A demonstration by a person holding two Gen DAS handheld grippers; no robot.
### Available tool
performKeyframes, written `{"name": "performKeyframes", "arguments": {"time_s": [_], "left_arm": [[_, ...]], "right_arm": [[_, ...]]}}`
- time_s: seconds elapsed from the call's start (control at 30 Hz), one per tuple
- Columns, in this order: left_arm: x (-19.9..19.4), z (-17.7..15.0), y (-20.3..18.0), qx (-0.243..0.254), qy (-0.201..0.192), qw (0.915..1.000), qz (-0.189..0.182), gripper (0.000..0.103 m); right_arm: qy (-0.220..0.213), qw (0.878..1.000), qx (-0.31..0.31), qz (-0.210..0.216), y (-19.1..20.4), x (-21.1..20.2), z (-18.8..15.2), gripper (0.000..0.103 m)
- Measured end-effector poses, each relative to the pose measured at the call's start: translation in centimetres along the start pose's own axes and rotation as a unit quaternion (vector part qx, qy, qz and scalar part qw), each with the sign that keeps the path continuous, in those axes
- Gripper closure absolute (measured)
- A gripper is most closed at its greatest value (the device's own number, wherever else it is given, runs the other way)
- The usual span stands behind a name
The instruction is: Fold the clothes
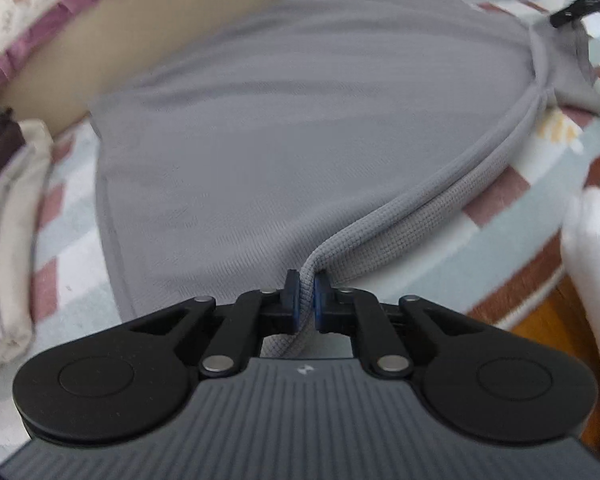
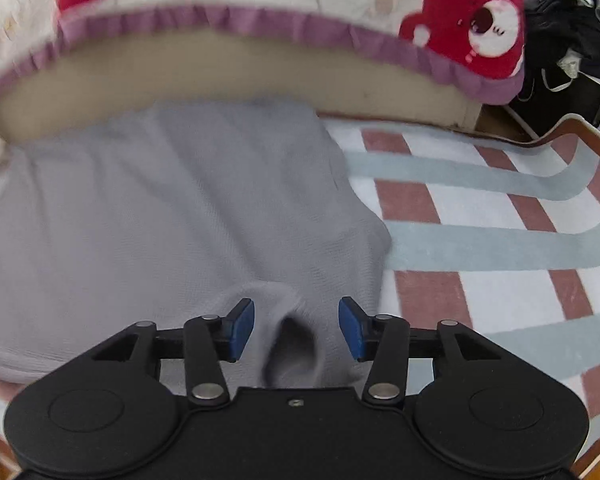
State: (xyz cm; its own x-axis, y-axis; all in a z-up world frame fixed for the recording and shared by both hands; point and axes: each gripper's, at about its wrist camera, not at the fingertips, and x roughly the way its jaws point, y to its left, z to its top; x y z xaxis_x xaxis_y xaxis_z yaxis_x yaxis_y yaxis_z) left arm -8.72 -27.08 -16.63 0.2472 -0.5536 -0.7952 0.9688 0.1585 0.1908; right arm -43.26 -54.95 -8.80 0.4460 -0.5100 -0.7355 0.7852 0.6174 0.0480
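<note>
Grey waffle-knit cotton garment (image 1: 284, 128) spread on striped pink-blue-white rug (image 2: 480, 216); soft, light, limp; grip folded edges; left tool (image 1: 307, 300) pinching rug-side fold; right tool (image 2: 296, 330) spread over bunched fold.

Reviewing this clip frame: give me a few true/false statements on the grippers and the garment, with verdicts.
1. The left gripper is shut on a fold of the grey garment. True.
2. The right gripper is clamped on the garment. False: its jaws stand open, with a bunched bit of cloth between them.
3. The garment lies on a checked sheet of red, white and pale blue. True.
4. The garment is bright red. False: it is grey; the red belongs to the bear print on the quilt behind.
</note>
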Motion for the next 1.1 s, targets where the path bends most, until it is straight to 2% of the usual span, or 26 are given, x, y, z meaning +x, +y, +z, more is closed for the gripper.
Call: {"name": "performKeyframes", "arguments": {"time_s": [0.03, 0.07, 0.1, 0.17, 0.23, 0.3, 0.4, 0.47, 0.53, 0.57, 0.6, 0.63, 0.7, 0.8, 0.87, 0.9, 0.97, 1.0, 1.03, 1.1], "left_arm": [[-0.2, 0.1, 0.0, -0.001, -0.006, 1.0000, 0.004, 0.096], [-0.3, 0.3, 0.0, -0.006, -0.009, 0.9999, 0.004, 0.096], [-0.4, 0.4, 0.1, -0.013, -0.011, 0.9998, 0.004, 0.096], [-0.6, 0.4, 0.3, -0.031, -0.014, 0.9994, 0.000, 0.095], [-0.3, 0.3, 0.9, -0.048, -0.012, 0.9988, -0.007, 0.095], [0.2, 0.5, 1.3, -0.061, -0.013, 0.9980, -0.013, 0.095], [0.3, 0.4, 1.7, -0.076, -0.018, 0.9966, -0.024, 0.095], [0.0, 0.4, 2.2, -0.086, -0.023, 0.9955, -0.033, 0.095], [0.0, 0.2, 2.3, -0.089, -0.028, 0.9949, -0.037, 0.095], [0.0, 0.2, 2.4, -0.089, -0.029, 0.9948, -0.039, 0.095], [0.1, 0.1, 2.3, -0.088, -0.030, 0.9948, -0.041, 0.094], [0.1, 0.0, 2.2, -0.086, -0.030, 0.9949, -0.044, 0.093], [0.1, -0.3, 1.9, -0.072, -0.032, 0.9959, -0.044, 0.090], [0.7, -0.7, 1.0, -0.042, -0.019, 0.9981, -0.040, 0.071], [1.5, -0.9, 0.4, -0.027, -0.004, 0.9994, -0.021, 0.054], [1.8, -1.0, 0.4, -0.027, -0.006, 0.9996, -0.009, 0.049], [2.2, -0.8, 0.8, -0.031, -0.011, 0.9993, 0.016, 0.031], [2.4, -0.7, 1.2, -0.036, -0.011, 0.9988, 0.030, 0.028], [2.6, -0.6, 1.5, -0.043, -0.014, 0.9981, 0.040, 0.030], [2.7, -0.4, 2.2, -0.053, -0.019, 0.9966, 0.059, 0.068]], "right_arm": [[-0.008, 1.000, -0.010, 0.014, 0.6, -1.1, -0.4, 0.048], [-0.015, 0.999, -0.031, 0.025, 1.5, -2.0, -0.9, 0.042], [-0.021, 0.997, -0.064, 0.034, 2.7, -2.8, -1.6, 0.035], [-0.019, 0.987, -0.150, 0.050, 5.6, -3.5, -3.1, 0.032], [-0.004, 0.968, -0.244, 0.058, 8.6, -2.5, -4.6, 0.032], [0.009, 0.942, -0.331, 0.062, 11.5, -1.3, -6.0, 0.032], [0.000, 0.909, -0.410, 0.069, 14.1, 1.3, -6.4, 0.033], [0.004, 0.902, -0.422, 0.095, 14.7, 2.4, -5.5, 0.035], [0.011, 0.896, -0.427, 0.119, 15.1, 3.4, -4.6, 0.042], [0.022, 0.895, -0.426, 0.130, 15.0, 4.0, -4.0, 0.064], [0.036, 0.896, -0.419, 0.139, 14.8, 4.5, -3.5, 0.093], [0.044, 0.902, -0.405, 0.146, 14.5, 4.9, -2.9, 0.092], [0.026, 0.921, -0.360, 0.147, 13.6, 4.7, -1.7, 0.092], [-0.011, 0.945, -0.296, 0.143, 12.4, 3.6, -0.2, 0.092], [-0.029, 0.952, -0.273, 0.137, 11.8, 2.8, 0.3, 0.092], [-0.036, 0.954, -0.268, 0.133, 11.6, 2.3, 0.3, 0.092], [-0.050, 0.956, -0.261, 0.126, 11.3, 1.3, 0.3, 0.092], [-0.054, 0.957, -0.258, 0.124, 11.1, 0.9, 0.3, 0.092], [-0.056, 0.958, -0.254, 0.123, 10.9, 0.7, 0.2, 0.092], [-0.050, 0.957, -0.258, 0.125, 10.7, 1.0, -0.2, 0.091]]}}
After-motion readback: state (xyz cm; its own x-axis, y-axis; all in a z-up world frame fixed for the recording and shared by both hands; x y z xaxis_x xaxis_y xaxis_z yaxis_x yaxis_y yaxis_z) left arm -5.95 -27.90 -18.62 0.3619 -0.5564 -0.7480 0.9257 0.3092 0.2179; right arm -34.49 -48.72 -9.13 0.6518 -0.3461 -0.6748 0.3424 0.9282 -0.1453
